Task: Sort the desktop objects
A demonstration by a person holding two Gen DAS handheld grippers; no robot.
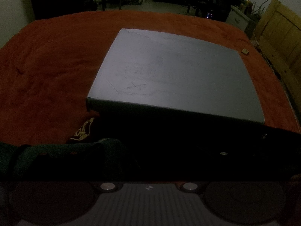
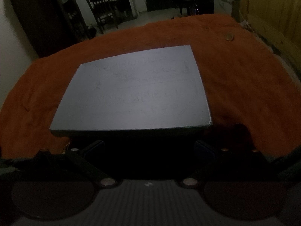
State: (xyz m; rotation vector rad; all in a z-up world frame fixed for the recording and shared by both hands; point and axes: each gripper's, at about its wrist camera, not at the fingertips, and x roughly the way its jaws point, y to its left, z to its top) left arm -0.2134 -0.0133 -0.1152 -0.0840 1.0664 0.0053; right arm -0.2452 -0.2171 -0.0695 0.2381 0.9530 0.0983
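Observation:
A flat grey box [image 1: 175, 71] lies shut on an orange-red cloth [image 1: 47, 75]. It also shows in the right wrist view [image 2: 135, 90]. A small gold object [image 1: 245, 51] lies on the cloth beyond the box's far right corner, and shows in the right wrist view [image 2: 229, 37] too. My right gripper [image 2: 149, 148] is open, its dark fingertips [image 2: 94, 146] just short of the box's near edge. My left gripper [image 1: 169, 150] is in deep shadow at the box's near edge. Its fingers cannot be made out.
A dark red cloth piece with gold embroidery [image 1: 83, 130] lies at the box's near left corner. A wooden panel [image 1: 282, 32] stands to the right of the table. A dark chair [image 2: 102, 5] and furniture stand beyond the far edge.

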